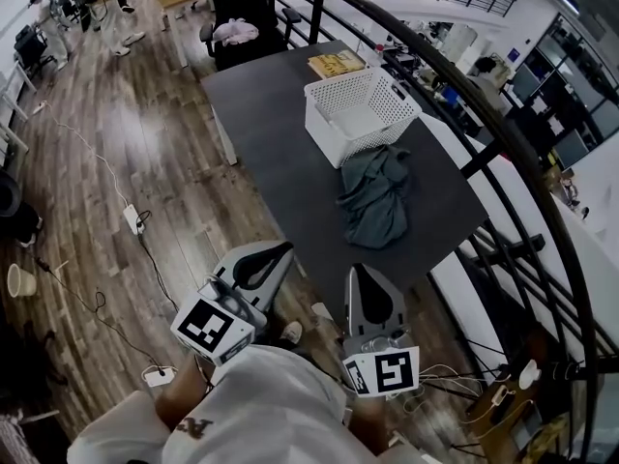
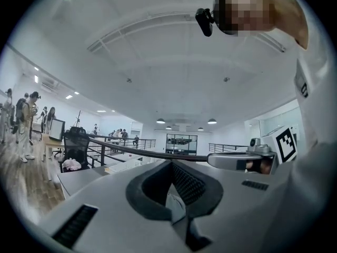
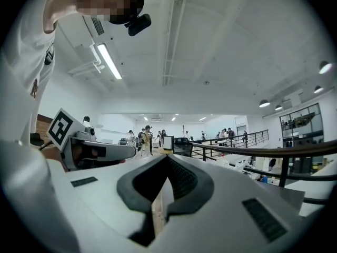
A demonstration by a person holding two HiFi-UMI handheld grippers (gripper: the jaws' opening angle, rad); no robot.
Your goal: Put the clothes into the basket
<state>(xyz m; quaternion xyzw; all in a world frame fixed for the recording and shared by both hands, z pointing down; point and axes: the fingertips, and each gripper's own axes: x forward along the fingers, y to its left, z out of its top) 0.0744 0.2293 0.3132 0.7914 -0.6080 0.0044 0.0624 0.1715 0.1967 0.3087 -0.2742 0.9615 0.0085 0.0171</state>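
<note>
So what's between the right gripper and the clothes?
Just bare dark tabletop, as the head view shows; nothing lies between the right gripper and the clothes.

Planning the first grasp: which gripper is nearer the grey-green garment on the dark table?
Right. The right gripper is short of the grey-green garment, at the table edge; the left gripper farther left.

Open-plan office: dark desk (image 1: 280,143), office chair (image 1: 242,3), mezzanine railing (image 1: 503,143).

My white shirt (image 1: 261,404) bears a small dark emblem. Flanking the shirt, my left gripper (image 1: 280,249) and right gripper (image 1: 360,274) are pale grey, black-padded, with black-and-white marker cubes (image 1: 213,329).
</note>
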